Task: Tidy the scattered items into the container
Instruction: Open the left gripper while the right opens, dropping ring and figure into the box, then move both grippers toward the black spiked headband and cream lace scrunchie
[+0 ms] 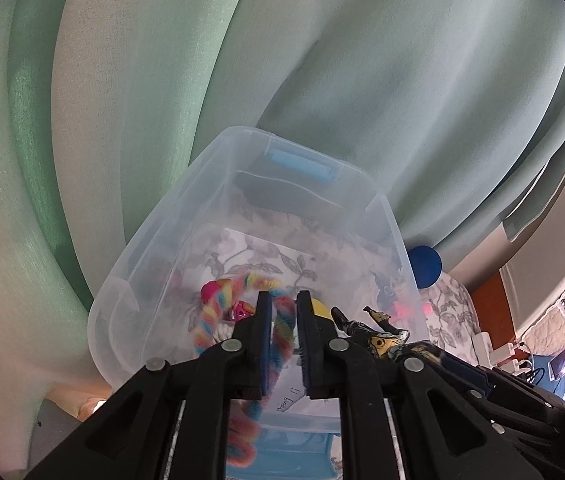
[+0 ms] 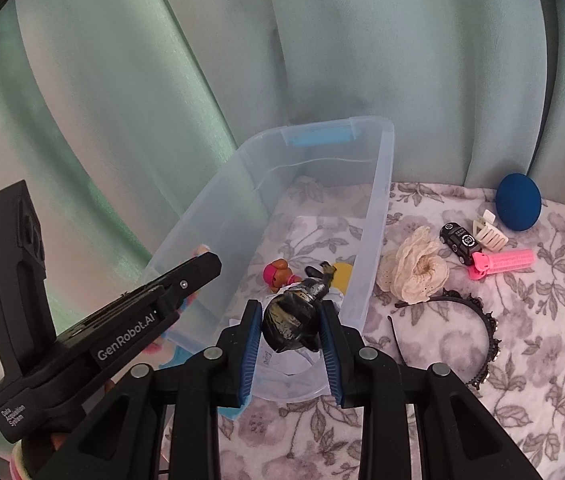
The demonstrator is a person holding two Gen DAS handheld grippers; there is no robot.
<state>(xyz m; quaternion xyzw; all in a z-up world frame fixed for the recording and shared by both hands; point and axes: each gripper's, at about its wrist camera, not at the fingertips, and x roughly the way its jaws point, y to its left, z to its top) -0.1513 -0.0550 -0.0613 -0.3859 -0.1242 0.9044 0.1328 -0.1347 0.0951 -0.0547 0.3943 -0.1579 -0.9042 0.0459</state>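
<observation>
Container (image 2: 378, 184) holds a few toys; both tongs hover over it. Left tongs (image 1: 283, 300) stand slightly apart around the rainbow rope (image 1: 282, 324), right tongs (image 2: 291, 309) grip the dark figure (image 2: 292, 318). Scrunchie (image 2: 414, 268), headband (image 2: 482, 328), car (image 2: 458, 242), clip (image 2: 488, 232), roller (image 2: 502, 262) and blue ball (image 2: 518, 202) remain on the floral cloth (image 2: 542, 360).

Left tongs (image 1: 283, 300) straddle a rainbow rope (image 1: 218, 316) (over the clear bin (image 1: 154, 248)).

Rainbow rope (image 1: 278, 332) ran behind the left gripper (image 1: 283, 300), lower end cut by frame edge. Handwritten label (image 1: 288, 400) on the container (image 2: 322, 152) mostly hidden, unreadable. Dark figure (image 2: 294, 316) blocked the container's near floor. Headband (image 2: 478, 340) partly hidden behind the right gripper (image 2: 290, 312).
</observation>
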